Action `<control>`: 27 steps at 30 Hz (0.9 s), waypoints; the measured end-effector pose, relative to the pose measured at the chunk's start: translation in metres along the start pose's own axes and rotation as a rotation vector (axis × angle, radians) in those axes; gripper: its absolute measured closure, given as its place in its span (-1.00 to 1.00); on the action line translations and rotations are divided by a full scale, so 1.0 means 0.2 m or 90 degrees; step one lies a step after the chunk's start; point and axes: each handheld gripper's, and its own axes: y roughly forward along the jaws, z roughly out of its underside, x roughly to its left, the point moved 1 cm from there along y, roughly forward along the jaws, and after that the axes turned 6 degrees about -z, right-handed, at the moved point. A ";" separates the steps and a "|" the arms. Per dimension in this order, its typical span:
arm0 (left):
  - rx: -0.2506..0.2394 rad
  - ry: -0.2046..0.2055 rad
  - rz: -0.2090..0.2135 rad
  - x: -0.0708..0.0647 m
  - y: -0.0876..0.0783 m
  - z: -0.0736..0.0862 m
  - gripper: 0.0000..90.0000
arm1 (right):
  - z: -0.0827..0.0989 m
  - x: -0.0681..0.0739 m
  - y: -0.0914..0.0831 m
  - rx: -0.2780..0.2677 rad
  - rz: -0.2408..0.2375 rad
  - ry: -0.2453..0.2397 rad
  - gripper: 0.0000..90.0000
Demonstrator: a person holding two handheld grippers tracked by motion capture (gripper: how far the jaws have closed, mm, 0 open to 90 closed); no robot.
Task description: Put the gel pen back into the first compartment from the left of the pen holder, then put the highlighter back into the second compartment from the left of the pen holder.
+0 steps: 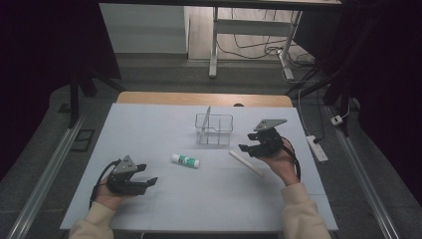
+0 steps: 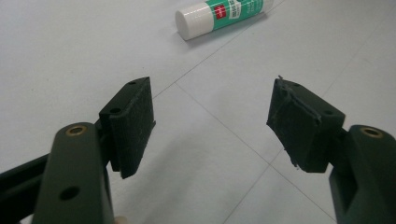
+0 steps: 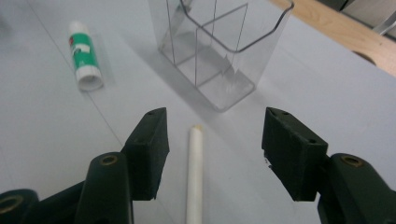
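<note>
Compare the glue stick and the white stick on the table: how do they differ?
The glue stick is short and thick with a green label; the white stick is long, thin and plain. The glue stick lies apart from both grippers; the white stick lies between the right gripper's open jaws, untouched. Both lie flat on the table.

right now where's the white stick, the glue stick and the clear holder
white stick (image 3: 194,172), right gripper view, mid shaft
glue stick (image 1: 185,160), high view, green label
clear holder (image 1: 214,131), high view, front wall
</note>
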 end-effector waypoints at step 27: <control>0.001 0.003 0.001 -0.01 0.00 0.00 -0.30 | -0.01 0.00 0.09 0.081 0.004 -0.021 -0.12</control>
